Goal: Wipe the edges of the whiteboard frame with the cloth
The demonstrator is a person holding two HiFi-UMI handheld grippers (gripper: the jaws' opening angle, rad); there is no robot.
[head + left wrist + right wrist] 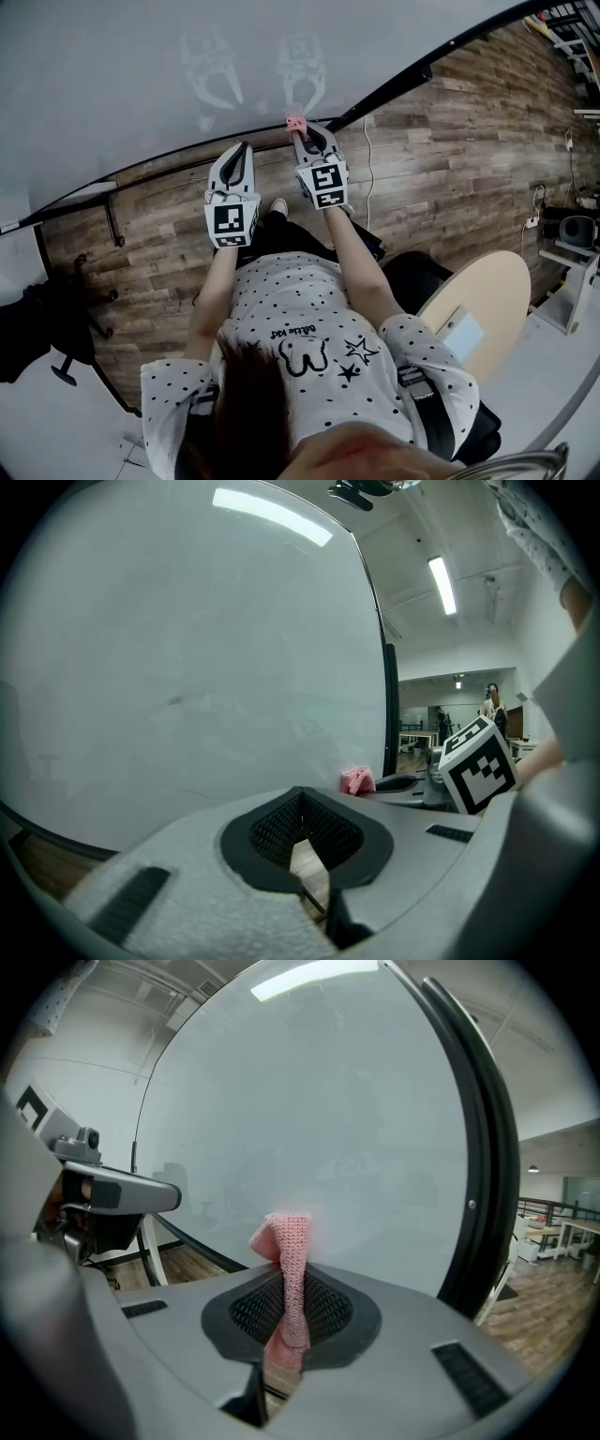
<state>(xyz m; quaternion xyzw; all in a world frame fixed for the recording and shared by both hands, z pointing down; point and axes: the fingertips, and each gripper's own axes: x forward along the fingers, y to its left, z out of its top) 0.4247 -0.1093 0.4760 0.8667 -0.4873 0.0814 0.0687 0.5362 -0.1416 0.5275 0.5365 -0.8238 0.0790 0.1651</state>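
Left gripper (pixel 246 150) hangs near the whiteboard (pixel 141 66), its jaws drawn together with nothing between them. Just to its right, I have my right gripper (pixel 306 133) clamped on the pink cloth (pixel 295 123). The cloth's free end stands up against the board's near edge, by the black frame (pixel 394 89).
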